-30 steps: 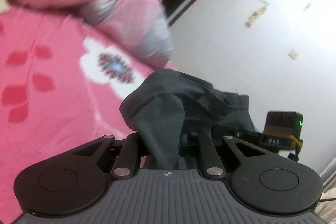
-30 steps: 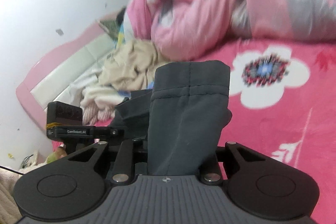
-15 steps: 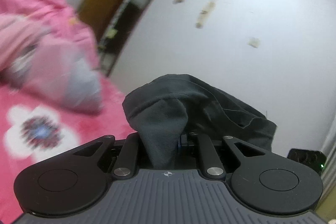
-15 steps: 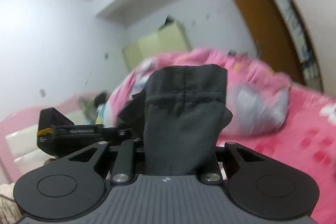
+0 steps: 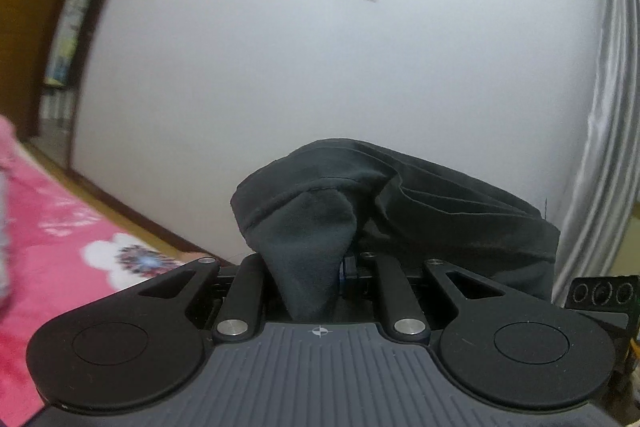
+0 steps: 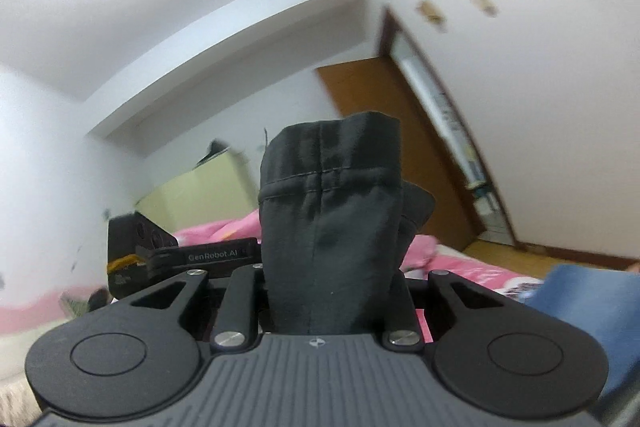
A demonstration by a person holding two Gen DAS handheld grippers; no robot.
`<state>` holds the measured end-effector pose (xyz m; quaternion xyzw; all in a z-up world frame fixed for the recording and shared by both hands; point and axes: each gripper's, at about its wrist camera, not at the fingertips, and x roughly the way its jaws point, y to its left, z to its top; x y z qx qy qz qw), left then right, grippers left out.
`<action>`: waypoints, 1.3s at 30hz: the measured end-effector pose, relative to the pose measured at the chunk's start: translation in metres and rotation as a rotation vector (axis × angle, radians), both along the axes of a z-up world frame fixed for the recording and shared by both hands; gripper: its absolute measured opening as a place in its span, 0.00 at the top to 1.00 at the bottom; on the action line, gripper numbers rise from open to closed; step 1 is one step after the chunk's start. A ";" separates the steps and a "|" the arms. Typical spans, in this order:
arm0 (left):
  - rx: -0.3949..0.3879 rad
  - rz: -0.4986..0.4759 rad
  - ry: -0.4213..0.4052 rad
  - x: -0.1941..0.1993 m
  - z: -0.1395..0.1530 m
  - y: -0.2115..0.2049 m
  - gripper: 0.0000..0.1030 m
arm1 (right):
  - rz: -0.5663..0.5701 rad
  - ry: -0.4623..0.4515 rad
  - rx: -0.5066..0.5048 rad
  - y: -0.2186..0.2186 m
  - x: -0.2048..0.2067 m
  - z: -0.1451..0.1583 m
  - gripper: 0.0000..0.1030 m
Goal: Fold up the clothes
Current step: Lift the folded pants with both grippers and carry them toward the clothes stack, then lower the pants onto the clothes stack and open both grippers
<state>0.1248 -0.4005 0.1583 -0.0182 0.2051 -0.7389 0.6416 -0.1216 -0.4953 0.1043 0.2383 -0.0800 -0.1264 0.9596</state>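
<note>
The left tongs (image 5: 308, 267) are clamped on a bunch of dark grey garment (image 5: 312, 251); the cloth rises out of the jaws in a rounded hump and trails off to the right toward a grey curtain (image 5: 600, 131) at the edge of the left wrist view; the garment is held up in the air, clear of the bed (image 5: 52, 239), whose pink flowered cover shows only in the lower left corner of that view; behind the cloth stands a plain white wall (image 5: 320, 67) with a few small pale patches high up, and a brown door frame (image 5: 24, 27) runs down the left edge; part of the right tongs' body shows at the lower right edge

The right tongs (image 6: 328, 291) are clamped on another part of the same garment, a hemmed band with a double line of stitching (image 6: 328, 175) that stands upright above the jaws; the left tongs' body (image 6: 160, 251) sits just to the left of it, near and level; beyond are the pink bedding (image 6: 224, 227), a pale yellow cupboard (image 6: 200, 195), a brown door (image 6: 392, 131) and the white ceiling; a blue piece of cloth (image 6: 588, 303) shows at the lower right, too blurred to tell what it is
</note>
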 end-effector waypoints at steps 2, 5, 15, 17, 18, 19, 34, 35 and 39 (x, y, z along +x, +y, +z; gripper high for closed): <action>0.032 -0.042 0.011 0.001 -0.010 -0.035 0.88 | -0.044 -0.001 0.047 -0.031 -0.011 -0.007 0.77; 0.081 -0.086 0.005 -0.002 -0.028 -0.083 0.88 | -0.099 0.006 0.100 -0.073 -0.024 -0.020 0.77; 0.310 -0.102 -0.003 0.011 -0.098 -0.196 0.88 | -0.126 0.062 0.327 -0.198 -0.038 -0.093 0.77; 0.391 -0.087 0.013 0.015 -0.115 -0.211 0.78 | -0.137 0.071 0.376 -0.216 -0.041 -0.113 0.78; 0.412 -0.077 0.031 0.020 -0.119 -0.218 0.74 | -0.138 0.073 0.401 -0.224 -0.041 -0.124 0.78; 0.423 -0.073 0.046 0.025 -0.120 -0.224 0.66 | -0.138 0.073 0.425 -0.230 -0.041 -0.134 0.78; 0.234 0.220 0.155 0.074 -0.045 -0.174 0.51 | -0.343 -0.020 0.462 -0.247 -0.123 -0.145 0.43; 0.226 0.232 0.142 0.076 -0.040 -0.160 0.51 | -0.400 -0.014 0.450 -0.242 -0.133 -0.143 0.43; 0.208 0.234 0.035 0.069 -0.030 -0.098 0.47 | -0.454 0.007 0.310 -0.202 -0.155 -0.121 0.44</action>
